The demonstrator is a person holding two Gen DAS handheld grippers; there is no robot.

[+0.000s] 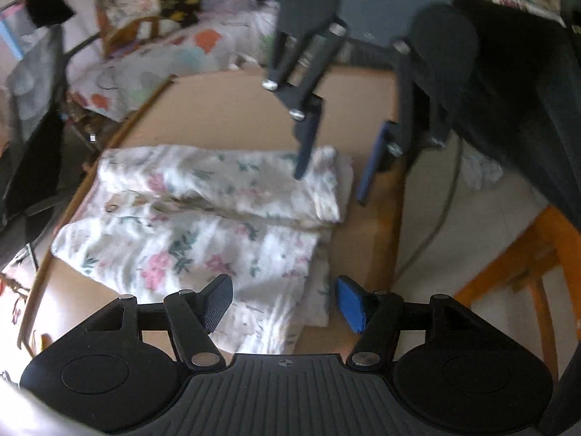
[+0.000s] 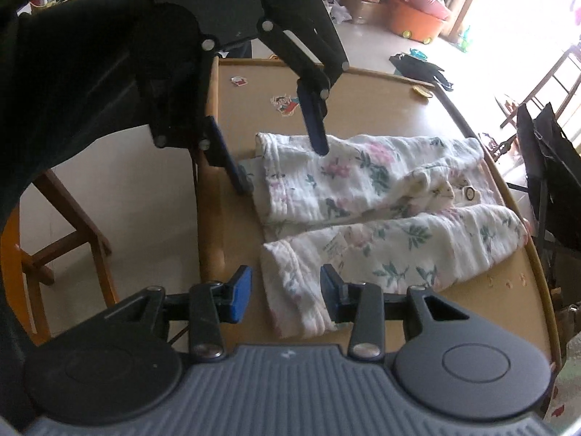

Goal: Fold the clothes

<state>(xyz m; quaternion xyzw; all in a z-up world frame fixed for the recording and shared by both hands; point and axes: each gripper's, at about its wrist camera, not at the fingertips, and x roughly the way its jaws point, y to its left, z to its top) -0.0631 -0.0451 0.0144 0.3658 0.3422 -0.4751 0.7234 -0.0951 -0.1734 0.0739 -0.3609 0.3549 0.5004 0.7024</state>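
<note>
Floral garment [image 2: 381,210] on counter [image 2: 381,109]; left gripper [image 1: 283,305] and right gripper [image 2: 287,290] both apart, holding nothing; best to pinch matching hem corners evenly.

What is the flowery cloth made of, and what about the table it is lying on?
The flowery cloth looks like soft, crinkly cotton, maybe muslin: it has fine ridges and floppy folds, with a matte finish. The table looks like wood or wood board with a smooth tan top and a darker rim; the pictures cannot settle which.
</note>
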